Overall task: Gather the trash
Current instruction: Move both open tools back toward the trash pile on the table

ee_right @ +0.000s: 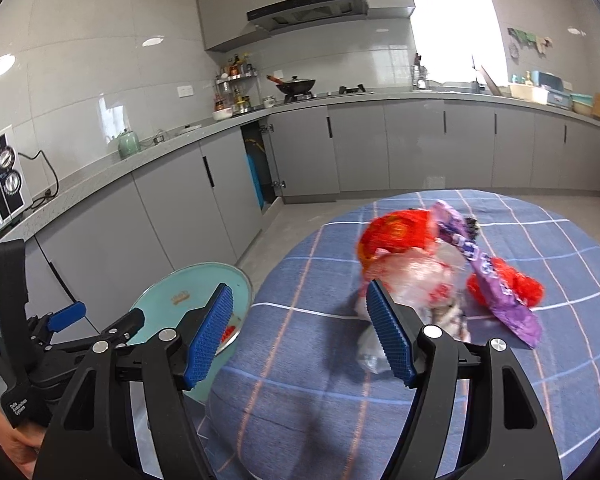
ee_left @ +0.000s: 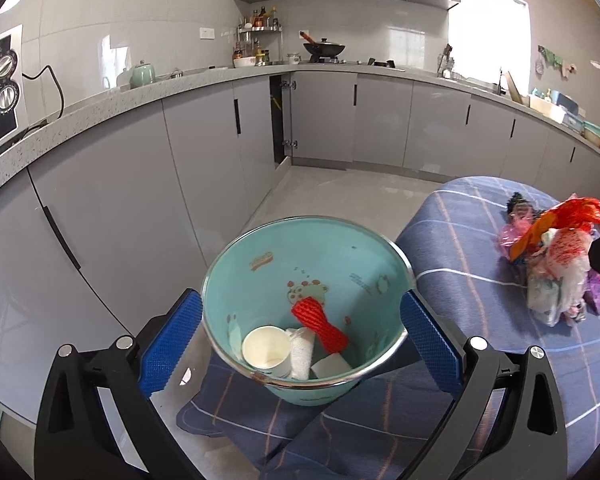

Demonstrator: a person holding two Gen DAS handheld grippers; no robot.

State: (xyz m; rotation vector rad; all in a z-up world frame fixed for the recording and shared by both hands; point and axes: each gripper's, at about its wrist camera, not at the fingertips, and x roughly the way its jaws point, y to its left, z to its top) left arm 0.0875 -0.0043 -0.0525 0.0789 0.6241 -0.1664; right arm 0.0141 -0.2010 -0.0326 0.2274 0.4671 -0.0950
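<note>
Task partly done, I'd say. Bin [ee_left: 306, 304] sits right ahead of my left gripper [ee_left: 300, 336], between its pads, w/ the pads apart from the rim on both sides, so jaws wide and holding nothing. Already inside the bin: cup [ee_left: 266, 348], red net [ee_left: 320, 322], white foam bit [ee_left: 302, 352] and another white piece beside it. So a few items are collected.

Left to do: trash pile [ee_right: 428, 276] on the bench [ee_right: 300, 360], just ahead and to the right of my right gripper [ee_right: 300, 334]. Pile = red bag, purple wrapper [ee_right: 512, 304], clear plastic, other bits I can't tell apart, blurred. Right gripper is fairly wide, nothing between the pads; the right pad is just beside the clear plastic, can't tell if touching. From the left gripper the pile is far right, well apart from the bin.

My guess: most of the trash is still out, several grabs to go. Light crinkly stuff, may slip or come up in clumps.
</note>
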